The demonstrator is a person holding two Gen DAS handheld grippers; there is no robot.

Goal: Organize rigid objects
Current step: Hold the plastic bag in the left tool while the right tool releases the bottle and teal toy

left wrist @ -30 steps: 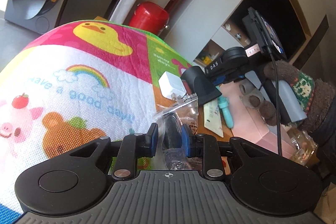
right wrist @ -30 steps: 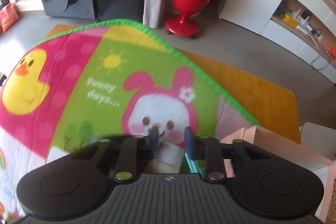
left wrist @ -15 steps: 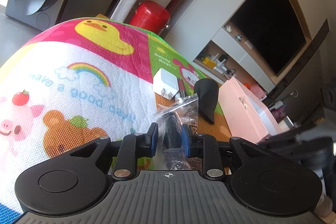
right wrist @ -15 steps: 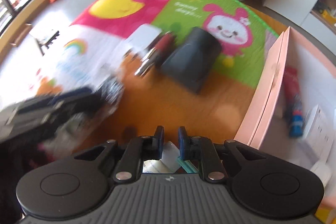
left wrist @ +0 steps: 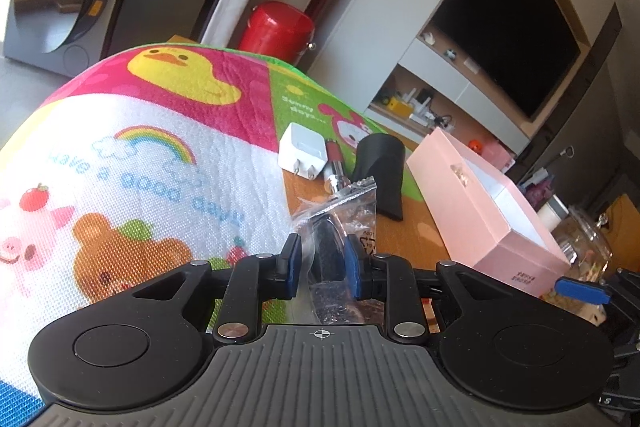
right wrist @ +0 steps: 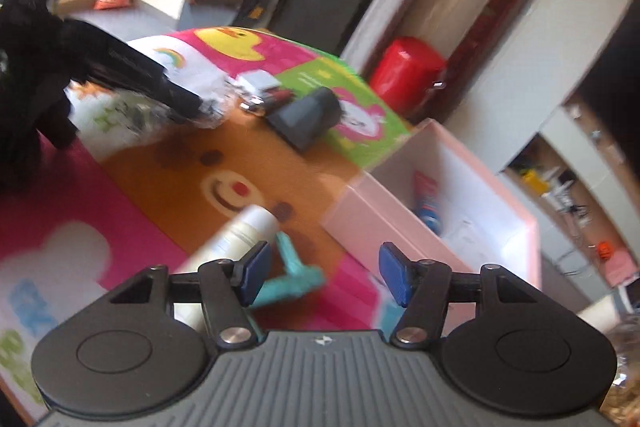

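Two tools work over a cartoon-print mat (left wrist: pixel 168 155) on the counter. The left tool (left wrist: pixel 320 263) is closed narrow on a clear bag (left wrist: pixel 340 215) with something dark inside, gripping it low so the crinkled top stands up ahead of the pads; pinching the bag where its dark content sits probably steadies the floppy film. The right tool (right wrist: pixel 320 273) is spread wide and holds nothing.

Loose items lie in a cluster at the far side of the mat: a white charger (left wrist: pixel 302 151), a red-capped tube (left wrist: pixel 335 163) touching it, and a black wedge-shaped block (left wrist: pixel 380 171) just beside that. They sit apart from the pink box (left wrist: pixel 472 203), which stands open with its mouth up, apparently the place where things get gathered. The right view shows a red-and-blue tube (right wrist: pixel 428 203) already lying in the box (right wrist: pixel 384 219).

Near the right tool, a white bottle (right wrist: pixel 244 231) lies on its side with its cap end pointing away, and a teal razor-like piece (right wrist: pixel 294 273) rests right beside it. Both lie just ahead of the left pad, off-centre of the gap, so the tool would need to shift left to straddle either. That view is blurred, so finer contact cannot be judged. The bag, in the left tool, is well to the left of the box.
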